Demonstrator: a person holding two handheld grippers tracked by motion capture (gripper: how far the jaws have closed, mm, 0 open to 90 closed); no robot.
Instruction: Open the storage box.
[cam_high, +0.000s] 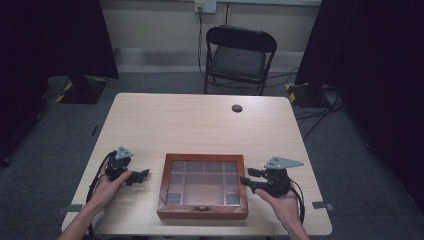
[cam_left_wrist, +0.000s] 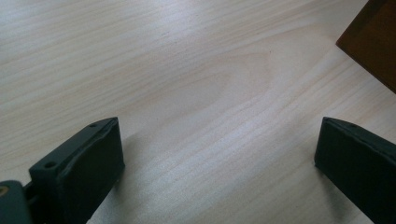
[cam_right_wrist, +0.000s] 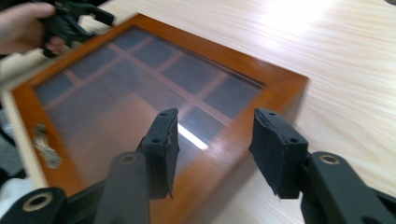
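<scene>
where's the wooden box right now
In the high view the wooden box lies lid shut at the table's near edge, midway between the left gripper and right gripper.

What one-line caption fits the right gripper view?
Open right gripper poised over the right edge of a closed glass-lidded wooden box on a light wooden table.

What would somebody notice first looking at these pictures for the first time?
The wooden box with a glass lid, shut, sits at the near middle of the table. A hand-held gripper flanks it on each side: the left gripper and the right gripper, both open, fingers pointing at the box. Behind the table stands a black folding chair.
</scene>
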